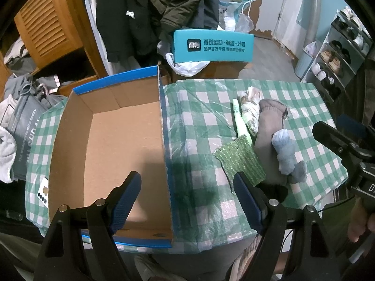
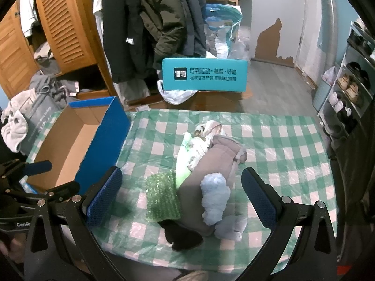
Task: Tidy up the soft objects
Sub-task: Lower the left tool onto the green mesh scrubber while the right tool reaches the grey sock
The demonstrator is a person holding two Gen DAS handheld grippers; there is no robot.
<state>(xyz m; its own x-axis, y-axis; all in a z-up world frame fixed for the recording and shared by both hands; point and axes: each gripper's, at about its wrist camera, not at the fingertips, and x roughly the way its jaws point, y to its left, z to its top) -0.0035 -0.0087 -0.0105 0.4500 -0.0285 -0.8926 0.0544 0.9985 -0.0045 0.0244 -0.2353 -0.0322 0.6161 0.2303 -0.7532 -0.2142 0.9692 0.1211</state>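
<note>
Brown cardboard box interior bare, soft pile alongside

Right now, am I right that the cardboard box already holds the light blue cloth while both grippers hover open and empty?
Not quite: the cardboard box is empty in the left wrist view. The light blue cloth lies on the checkered tablecloth beside the brown garment. Both grippers are open and empty.

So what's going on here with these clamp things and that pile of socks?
A person holds a gripping tool in each hand over a checked table. Both the left tool and the right tool are open and empty. The soft items, including a light blue sock, lie heaped beside an empty cardboard box; nothing is packed yet.
</note>
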